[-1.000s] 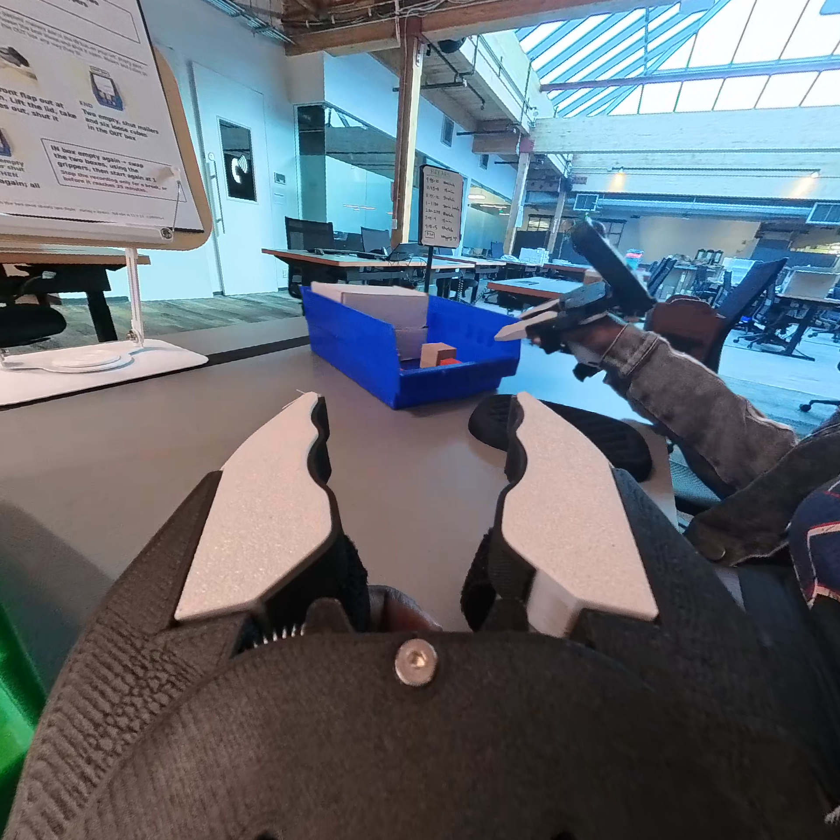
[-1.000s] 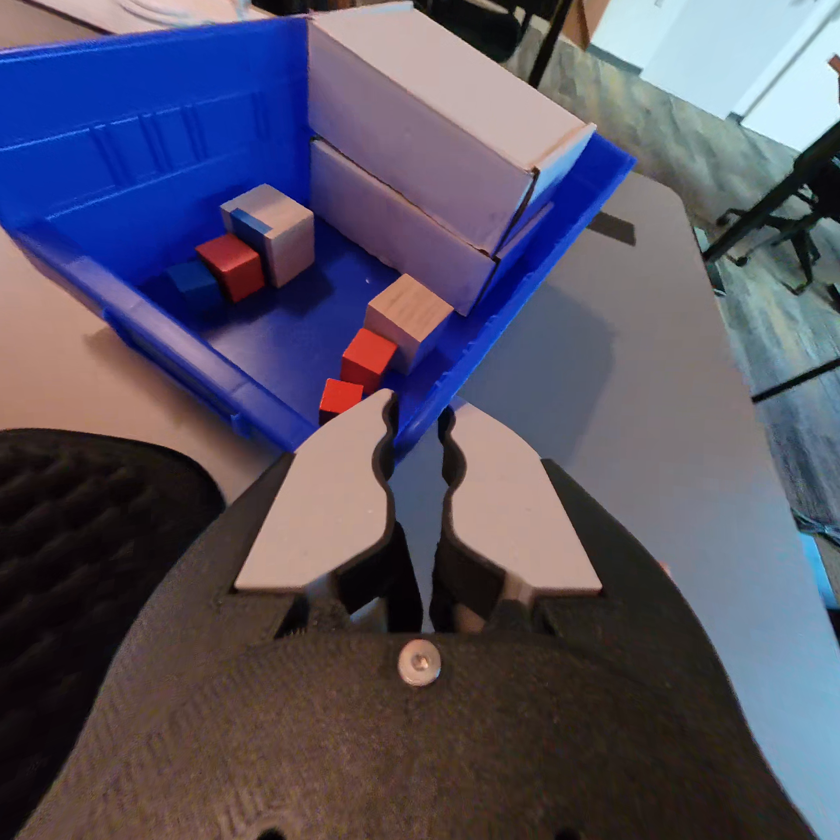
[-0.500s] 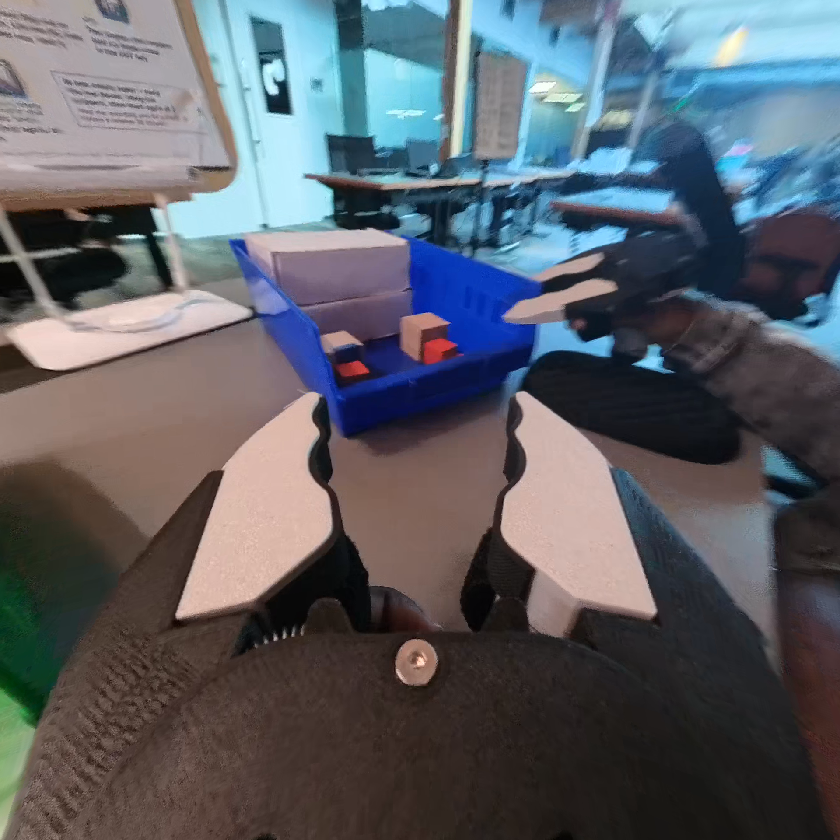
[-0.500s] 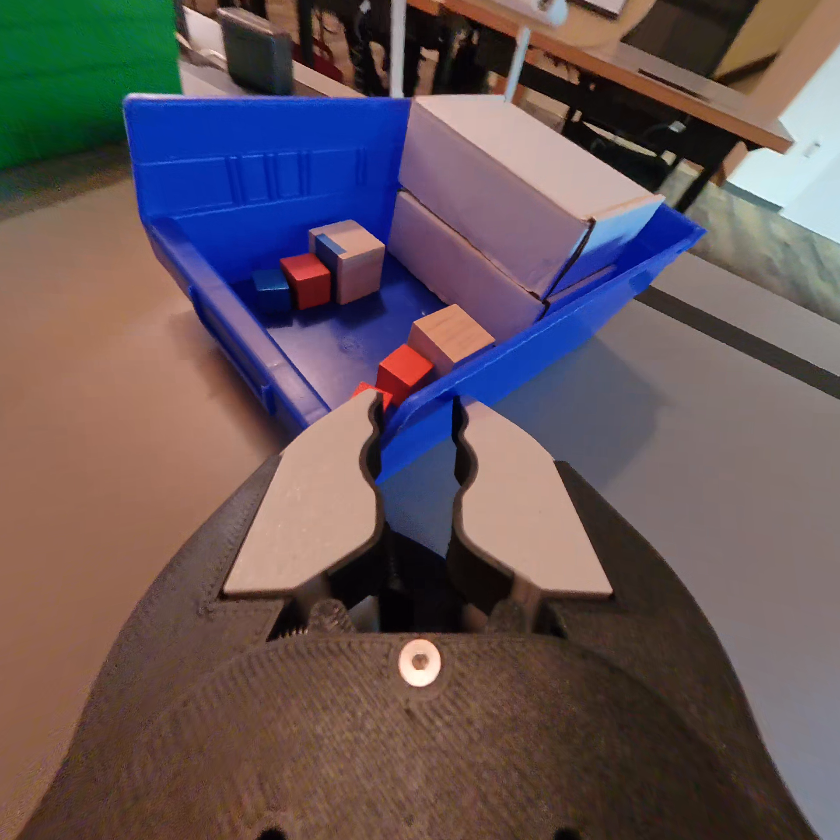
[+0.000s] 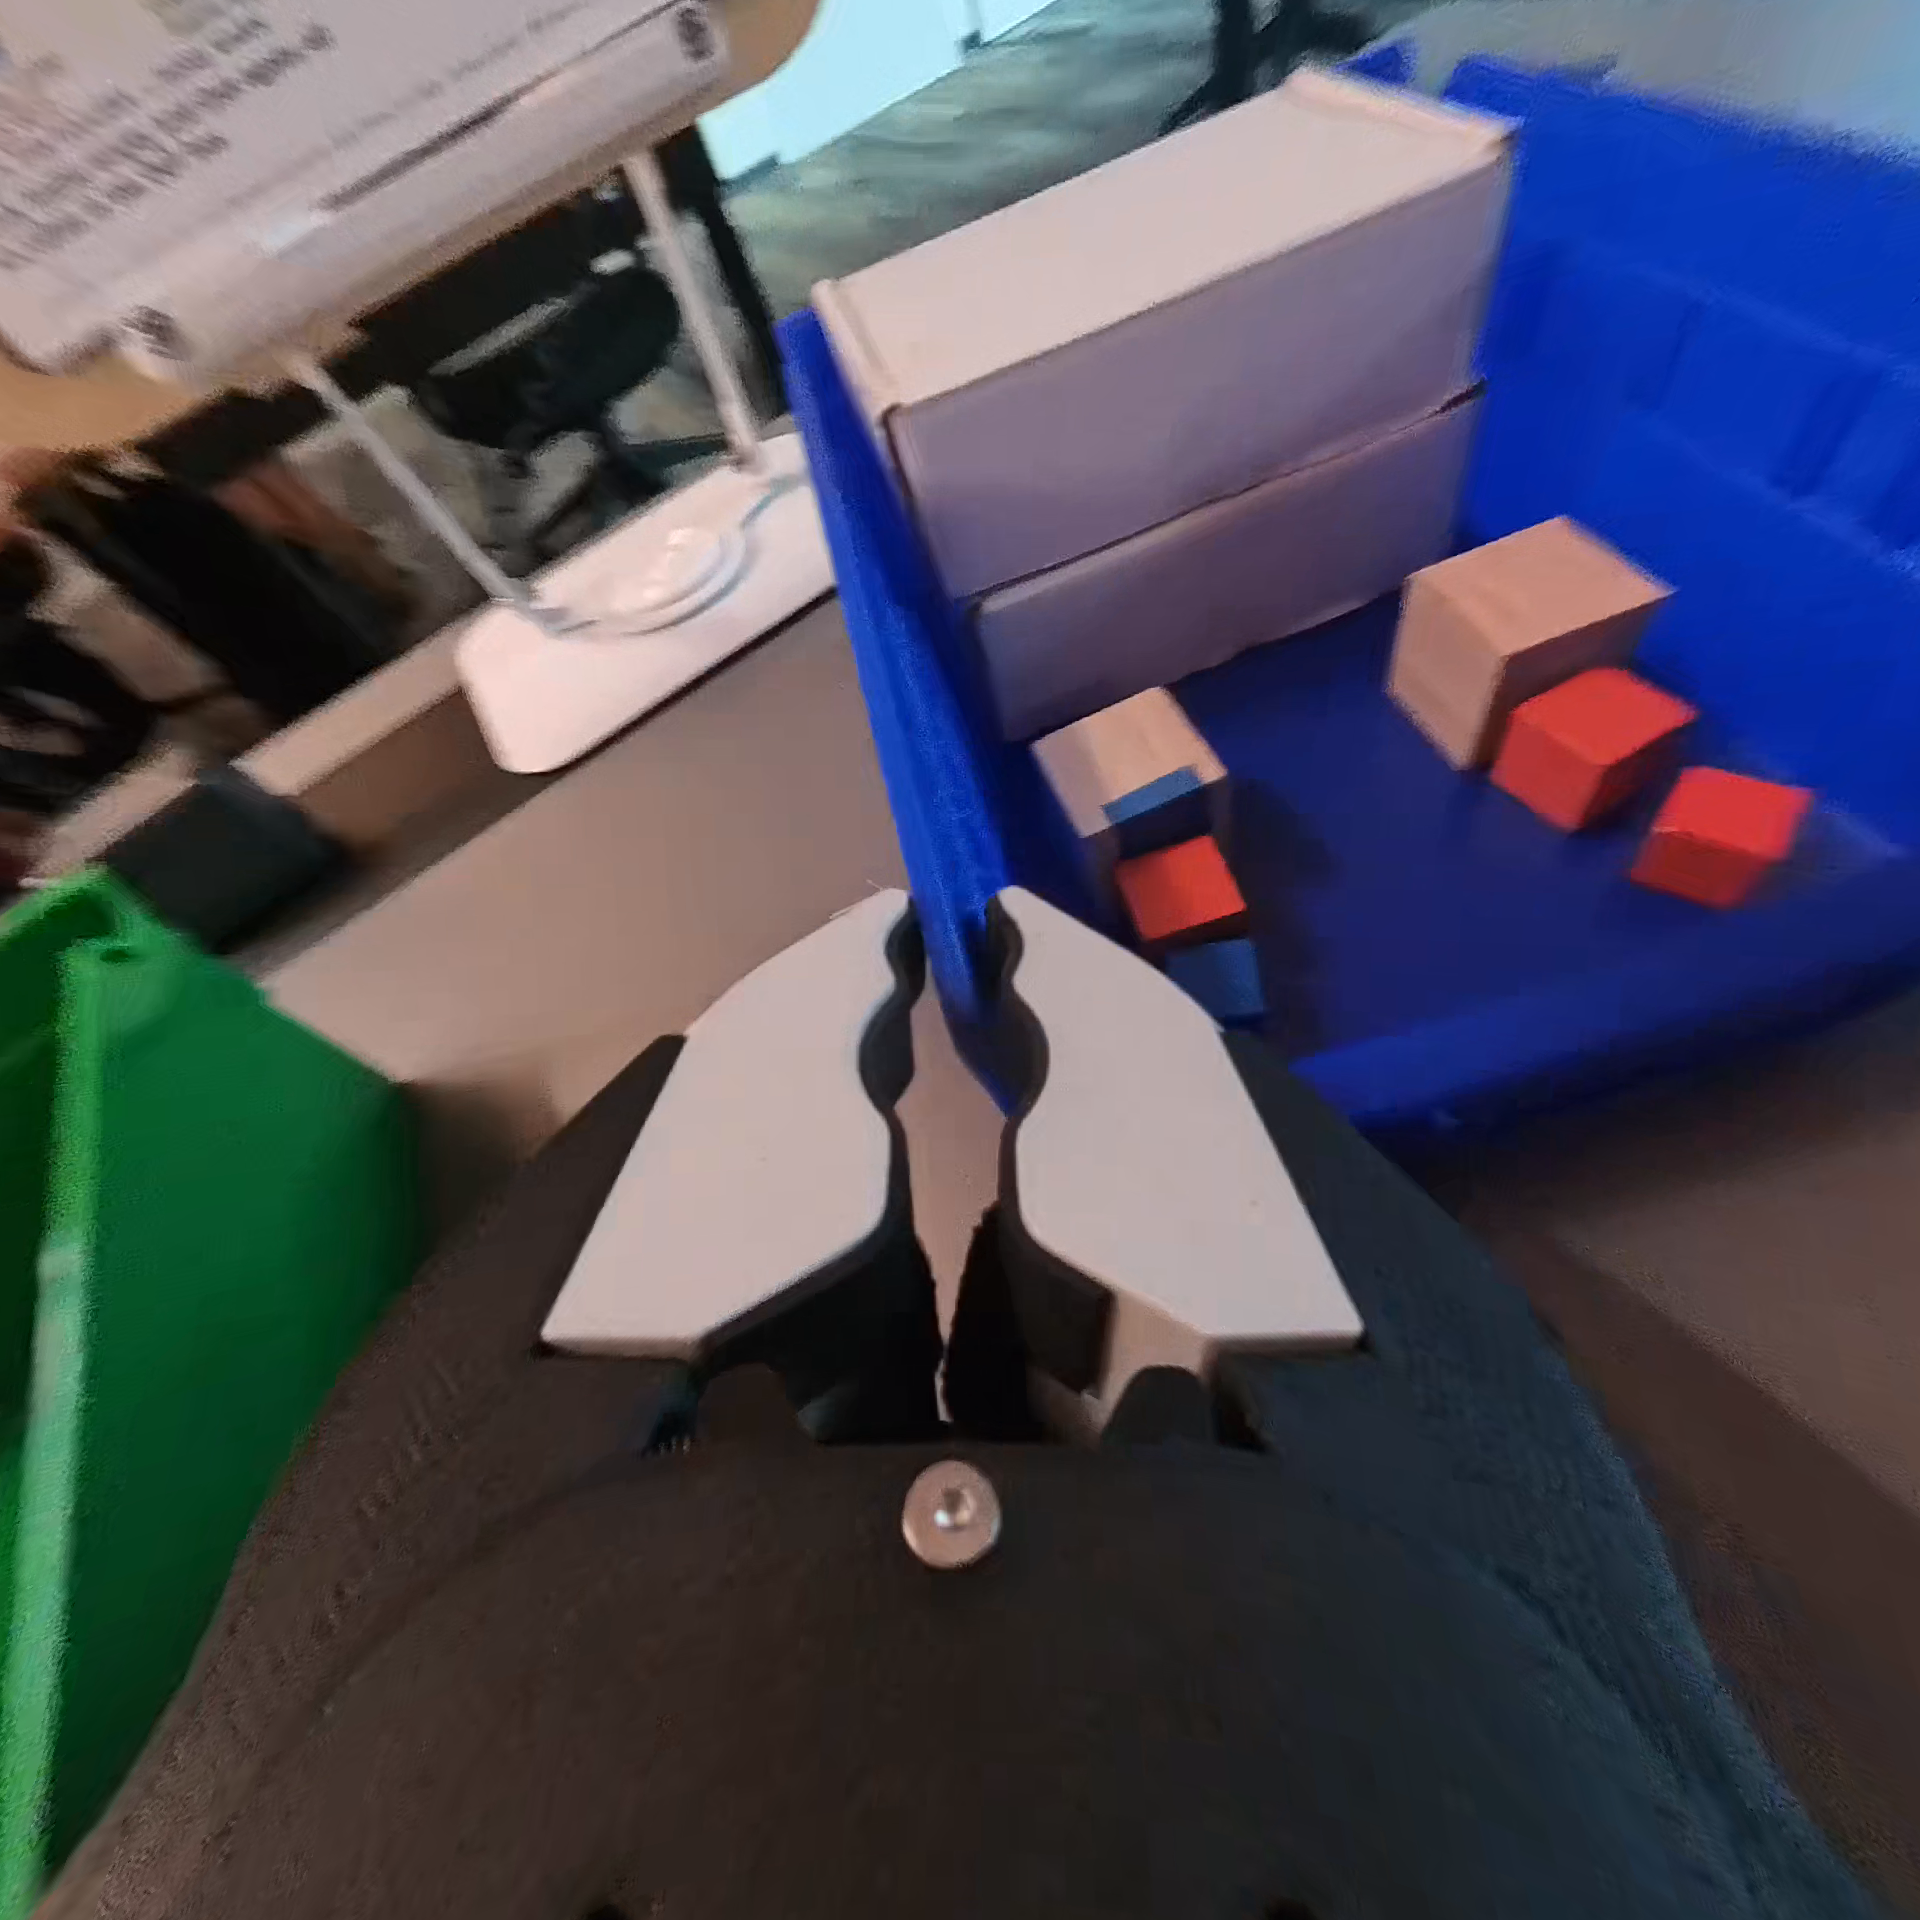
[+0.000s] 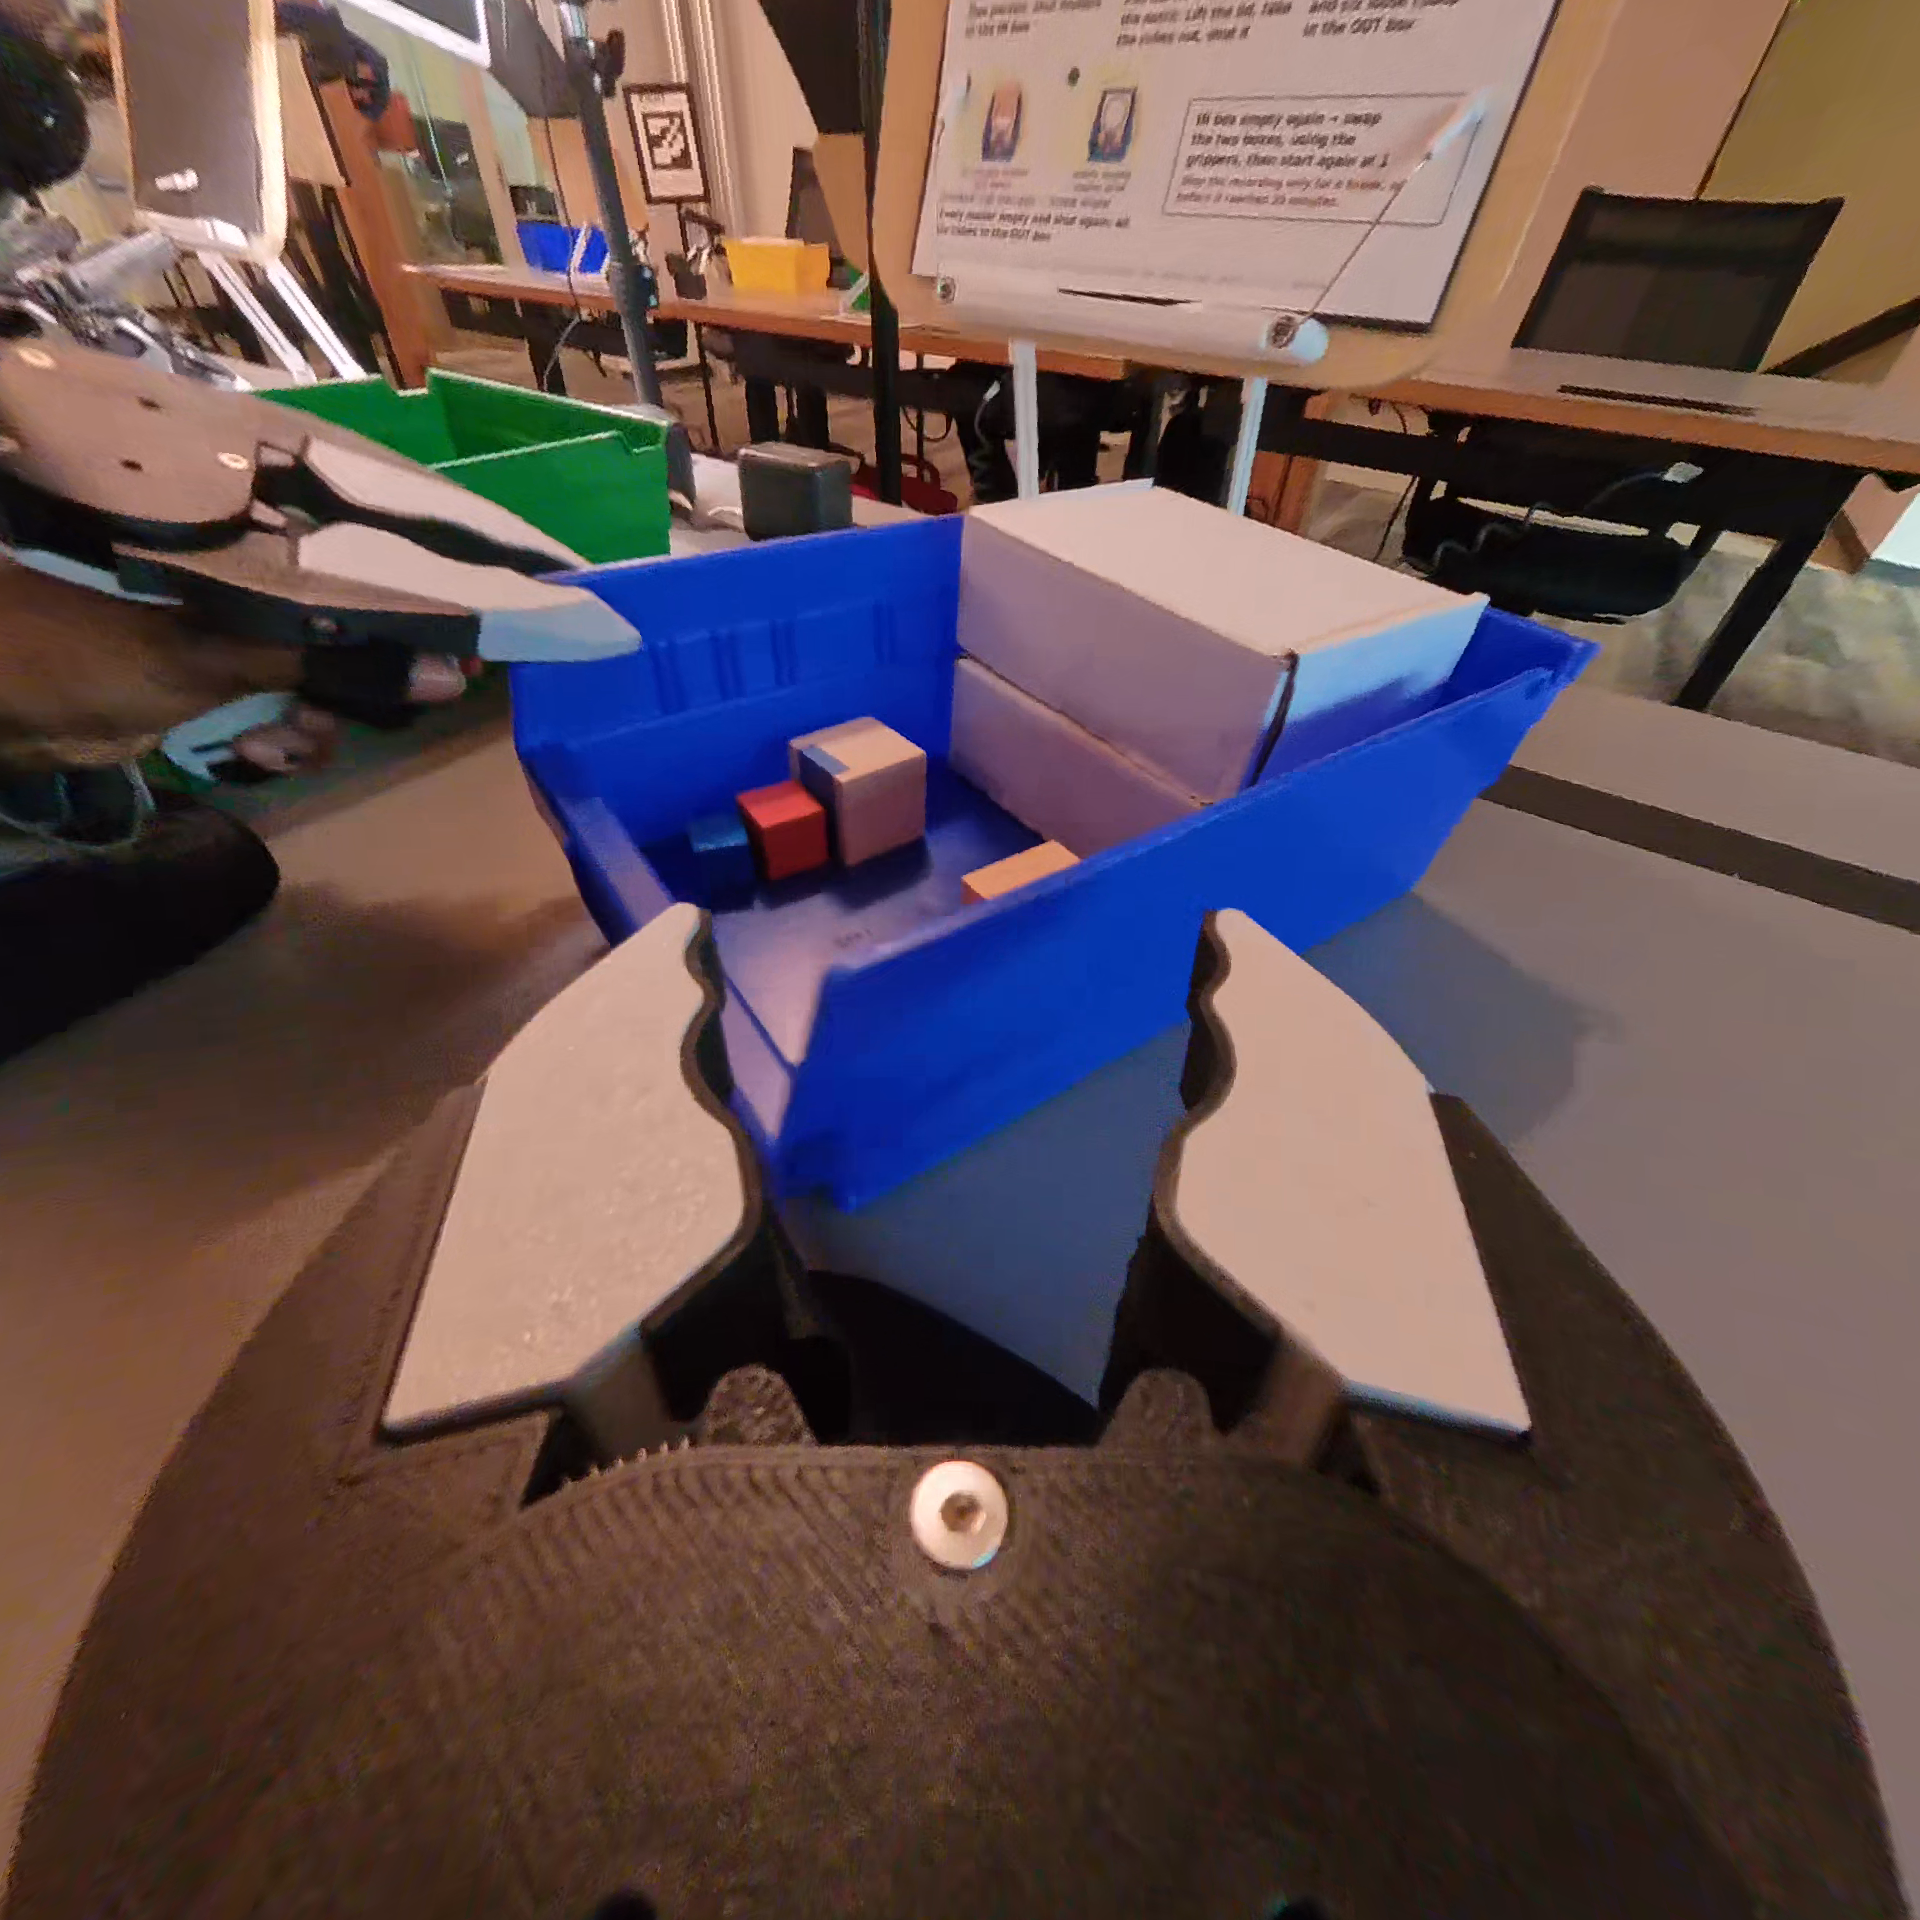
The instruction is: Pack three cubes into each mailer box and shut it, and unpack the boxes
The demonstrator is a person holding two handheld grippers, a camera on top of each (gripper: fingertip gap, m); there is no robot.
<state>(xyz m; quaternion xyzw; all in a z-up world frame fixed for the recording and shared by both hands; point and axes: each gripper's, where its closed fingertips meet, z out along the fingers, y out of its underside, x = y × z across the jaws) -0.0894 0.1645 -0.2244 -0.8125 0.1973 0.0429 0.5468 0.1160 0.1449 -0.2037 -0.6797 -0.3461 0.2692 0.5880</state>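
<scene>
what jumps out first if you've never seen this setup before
The bright blue bin mid-table grabs the eye, with two white mailer boxes stacked along one side and red, blue and wood-coloured cubes loose on its floor. The left gripper is pinched on the bin's wall, while the right gripper hangs open at the near corner.

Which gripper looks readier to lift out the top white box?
Probably the right gripper: its fingers are spread and empty, facing the blue bin holding the top white box. The left gripper is shut on the bin's wall.
</scene>
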